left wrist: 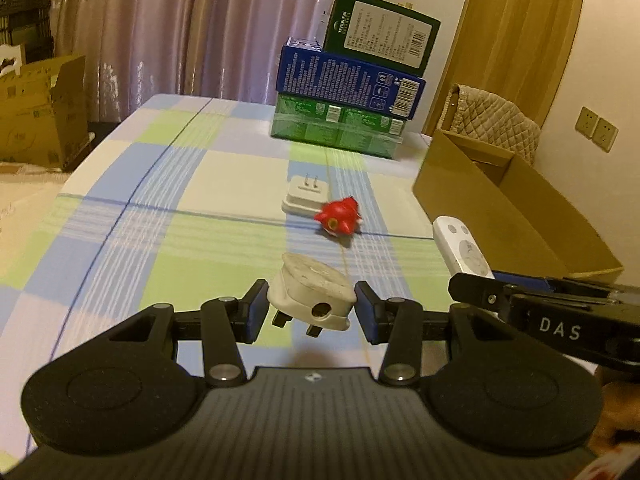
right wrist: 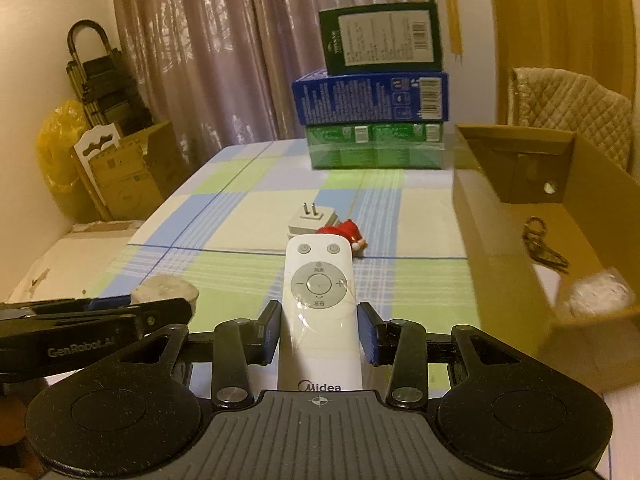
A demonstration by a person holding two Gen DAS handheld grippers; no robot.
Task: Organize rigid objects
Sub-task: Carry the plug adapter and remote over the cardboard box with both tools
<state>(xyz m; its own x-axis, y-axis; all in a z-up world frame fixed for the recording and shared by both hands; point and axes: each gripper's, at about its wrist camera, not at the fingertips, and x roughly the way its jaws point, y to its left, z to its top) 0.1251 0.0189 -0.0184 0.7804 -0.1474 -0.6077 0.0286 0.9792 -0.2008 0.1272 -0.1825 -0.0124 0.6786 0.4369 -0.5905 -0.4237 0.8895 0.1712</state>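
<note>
On the checked tablecloth [left wrist: 168,208], against the far curtain, a stack of three boxes: green at the bottom [left wrist: 338,130], blue in the middle [left wrist: 352,82], dark green standing on top [left wrist: 380,32]. To the right, at the table's edge, an open cardboard box [right wrist: 516,232], holding a small brownish metal item [right wrist: 542,242] and something white and blurred [right wrist: 598,294]. Behind it, a quilted chair back [right wrist: 568,104].

Above the near part of the table, side by side, both grippers raised clear of the cloth. In the right gripper [right wrist: 320,330], a white Midea remote [right wrist: 319,304], buttons up, pointing away, clamped between the blue pads at mid-length. In the left gripper [left wrist: 312,310], a worn white plug adapter [left wrist: 312,292], tilted, dark prongs hanging below, pinched between the pads.

Mid-table, well ahead of both grippers, lying on the cloth: a white two-pin adapter [left wrist: 306,196], pins up, and just beside it, apparently touching, a small red toy figure [left wrist: 339,218] on its side.
</note>
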